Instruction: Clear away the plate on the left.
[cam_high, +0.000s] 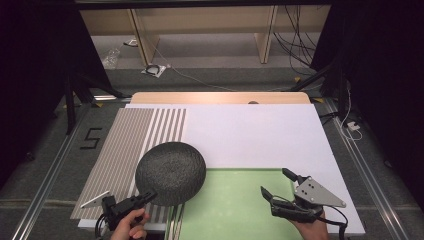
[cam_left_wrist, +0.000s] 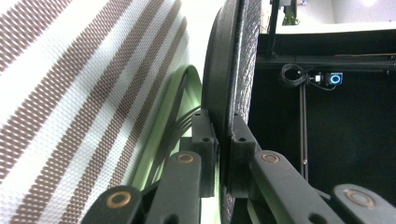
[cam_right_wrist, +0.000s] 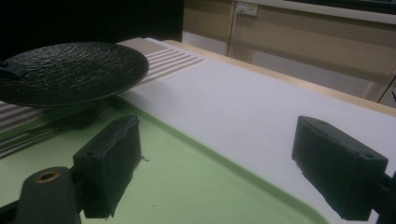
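Left claw (cam_left_wrist: 223, 140) pinches the plate (cam_high: 170, 172), hiding its near rim.

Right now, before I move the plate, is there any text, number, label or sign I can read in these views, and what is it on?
"5": a black figure on the grey floor left of the table, seen in the high view.
The black plate, striped mat, green tray and white sheet carry no writing.
A pale plate on the far wooden wall in the right gripper view is too blurred to read.

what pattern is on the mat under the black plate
Brown and white stripes on the mat, under the black plate; clearest in the left gripper view.
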